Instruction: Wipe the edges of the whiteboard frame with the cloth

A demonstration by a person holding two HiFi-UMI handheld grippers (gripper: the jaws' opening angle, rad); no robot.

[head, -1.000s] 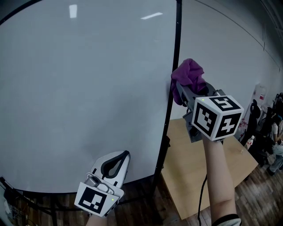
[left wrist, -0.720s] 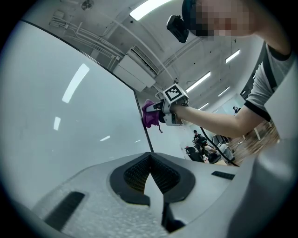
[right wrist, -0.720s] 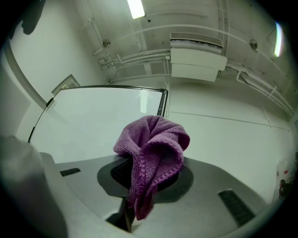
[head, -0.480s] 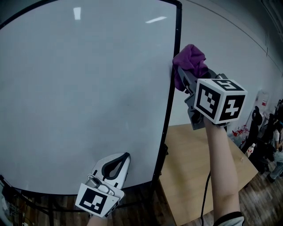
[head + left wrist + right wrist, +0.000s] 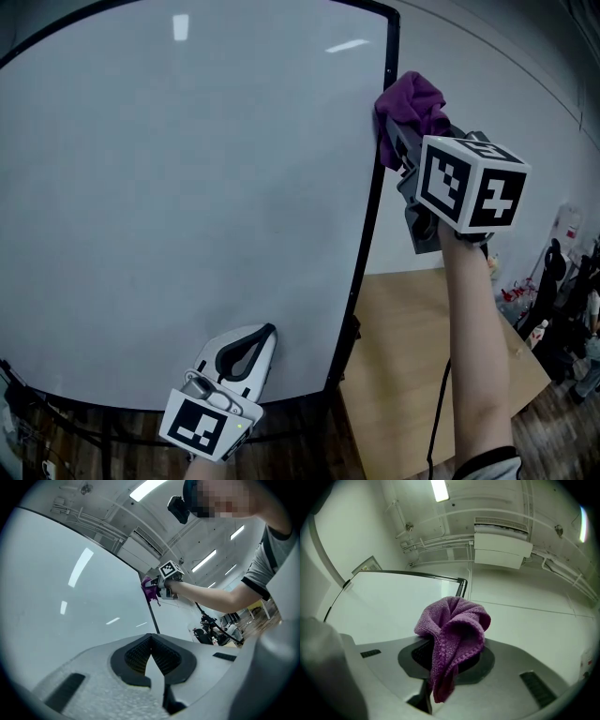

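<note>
Nubbly purple terry cloth [image 5: 454,634], glossy whiteboard [image 5: 187,206], matt black frame [image 5: 360,244], wood-grain table [image 5: 412,356].

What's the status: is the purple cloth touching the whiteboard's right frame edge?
Touching. Head view shows the cloth in the right gripper pressed onto the black frame, no gap; left gripper view agrees.

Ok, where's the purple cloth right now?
In the head view the purple cloth is upper right, clamped in the right gripper and held against the whiteboard frame on its right edge, just below the top right corner.
</note>
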